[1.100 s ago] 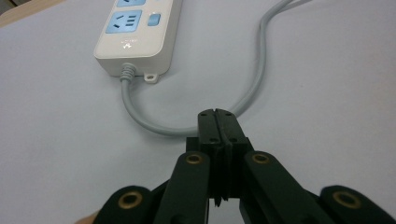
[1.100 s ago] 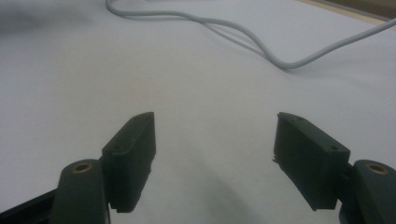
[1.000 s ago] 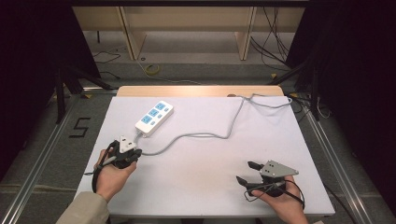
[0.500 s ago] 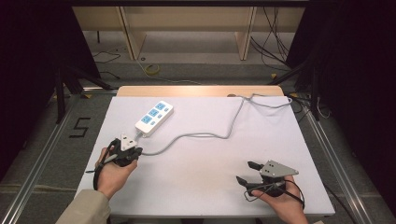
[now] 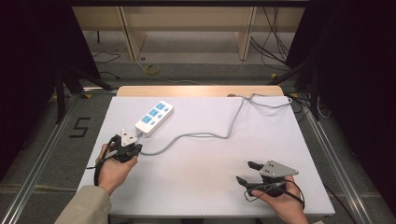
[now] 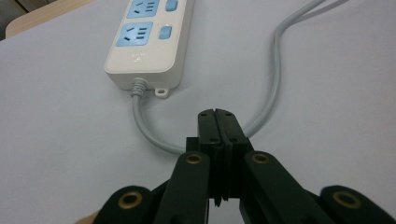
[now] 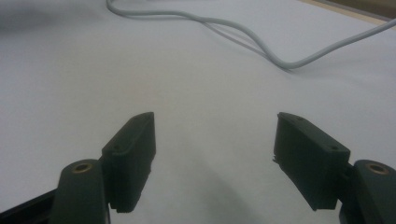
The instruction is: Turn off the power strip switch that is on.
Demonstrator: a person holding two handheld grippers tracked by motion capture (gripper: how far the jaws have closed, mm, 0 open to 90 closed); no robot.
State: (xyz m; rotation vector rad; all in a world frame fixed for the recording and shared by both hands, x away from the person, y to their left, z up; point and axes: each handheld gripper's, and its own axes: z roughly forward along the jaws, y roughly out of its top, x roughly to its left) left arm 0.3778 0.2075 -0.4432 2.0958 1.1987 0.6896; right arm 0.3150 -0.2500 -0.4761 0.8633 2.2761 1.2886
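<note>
A white power strip [image 5: 154, 116] with blue sockets lies at the back left of the white table [image 5: 196, 186]. Its grey cable [image 5: 205, 136] snakes off to the far right edge. My left gripper [image 5: 136, 148] sits just short of the strip's near end, beside the cable's first bend. In the left gripper view its jaws [image 6: 217, 116] are pressed together with nothing between them, and the strip [image 6: 149, 42] and cable [image 6: 275, 79] lie just beyond. My right gripper [image 5: 247, 172] rests at the front right, open and empty [image 7: 215, 135], with the cable [image 7: 261, 46] far ahead.
A bare wooden strip [image 5: 201, 90] runs along the table's far edge. Loose cables [image 5: 275, 100] gather at the far right corner. Beyond the table are shelf legs [image 5: 130, 32] and floor cables. Metal rails [image 5: 42, 154] flank both sides.
My left gripper has edged a little forward toward the power strip. The right gripper has stayed where it was.
</note>
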